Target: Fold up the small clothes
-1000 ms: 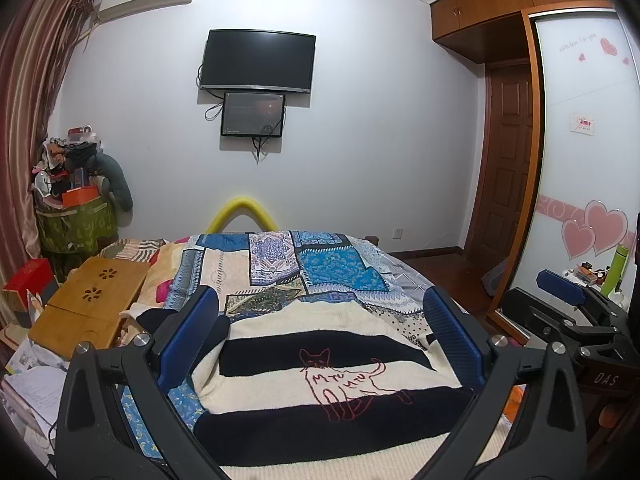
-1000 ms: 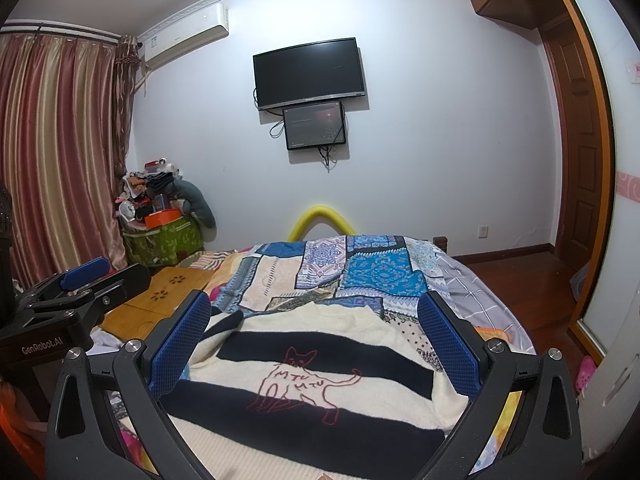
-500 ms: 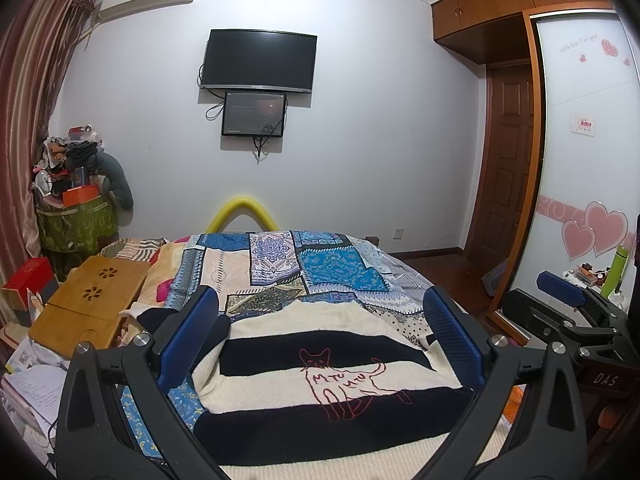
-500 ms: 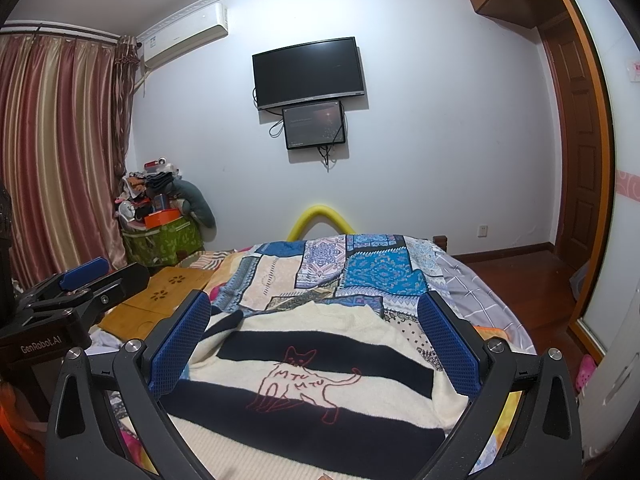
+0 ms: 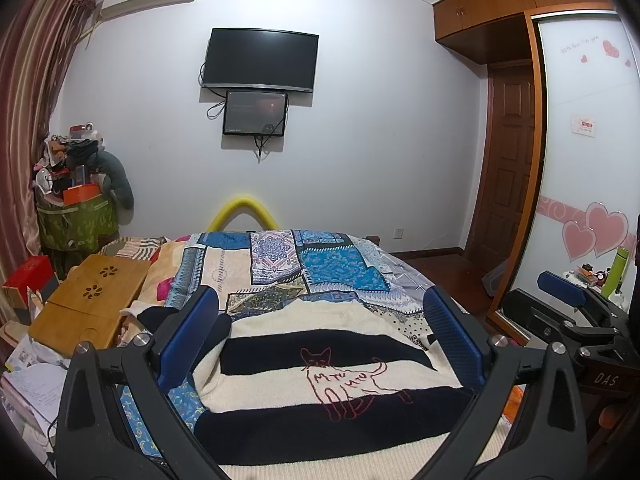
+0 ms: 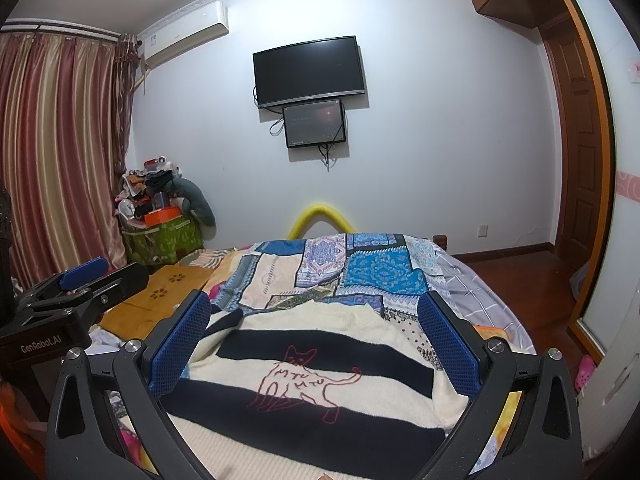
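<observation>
A bed carries a patchwork quilt, with a striped sweater seemingly flat.

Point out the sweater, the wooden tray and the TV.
sweater (image 5: 280, 344): left wrist view, upper dark stripe.
wooden tray (image 5: 80, 308): left wrist view, top surface.
TV (image 6: 310, 70): right wrist view, screen centre.

The right gripper hangs over the bed with its blue-padded fingers spread wide and nothing between them. Below lies a cream and navy striped sweater with a red cat outline, spread flat on a patchwork quilt. The left gripper shows at the left edge, its closure unclear, beside a wooden lap tray.
</observation>
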`<action>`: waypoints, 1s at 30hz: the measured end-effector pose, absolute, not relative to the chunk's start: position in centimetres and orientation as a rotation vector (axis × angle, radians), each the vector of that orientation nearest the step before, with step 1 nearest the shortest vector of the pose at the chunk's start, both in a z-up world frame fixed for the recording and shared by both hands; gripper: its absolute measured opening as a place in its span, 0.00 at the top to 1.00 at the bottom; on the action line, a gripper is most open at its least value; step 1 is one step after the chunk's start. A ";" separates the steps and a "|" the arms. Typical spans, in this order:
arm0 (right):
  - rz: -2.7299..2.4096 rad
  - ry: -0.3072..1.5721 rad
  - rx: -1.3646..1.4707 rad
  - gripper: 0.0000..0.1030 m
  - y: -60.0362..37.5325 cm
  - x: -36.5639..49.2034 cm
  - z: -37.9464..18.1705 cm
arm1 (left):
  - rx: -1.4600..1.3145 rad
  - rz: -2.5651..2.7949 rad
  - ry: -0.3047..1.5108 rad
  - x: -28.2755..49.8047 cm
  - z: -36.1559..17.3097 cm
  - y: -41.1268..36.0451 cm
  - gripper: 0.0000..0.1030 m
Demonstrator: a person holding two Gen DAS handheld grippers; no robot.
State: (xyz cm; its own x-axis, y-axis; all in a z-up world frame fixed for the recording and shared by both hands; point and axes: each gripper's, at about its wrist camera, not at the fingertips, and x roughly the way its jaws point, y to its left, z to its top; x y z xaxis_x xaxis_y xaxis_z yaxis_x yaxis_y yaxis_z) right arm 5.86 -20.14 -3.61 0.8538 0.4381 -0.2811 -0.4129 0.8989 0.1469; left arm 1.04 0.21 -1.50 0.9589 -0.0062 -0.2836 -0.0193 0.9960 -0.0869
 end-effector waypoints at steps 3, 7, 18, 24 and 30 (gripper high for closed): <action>0.445 0.320 0.081 0.00 -20.3 6.2 -3.5 | -0.089 0.009 0.288 1.3 -1.5 0.4 0.00; 0.441 0.331 0.075 0.00 -20.1 6.7 -3.5 | -0.087 0.027 0.284 1.8 -1.5 1.1 0.00; 0.430 0.353 0.046 0.00 -19.4 10.2 -3.4 | -0.123 0.152 0.350 7.3 -3.5 6.9 0.00; 0.420 0.383 0.015 0.00 -18.8 13.0 -3.7 | -0.171 0.228 0.453 11.4 -5.3 11.8 0.00; 0.405 0.433 -0.019 0.00 -18.2 15.9 -4.9 | -0.219 0.281 0.550 14.8 -7.8 16.4 0.00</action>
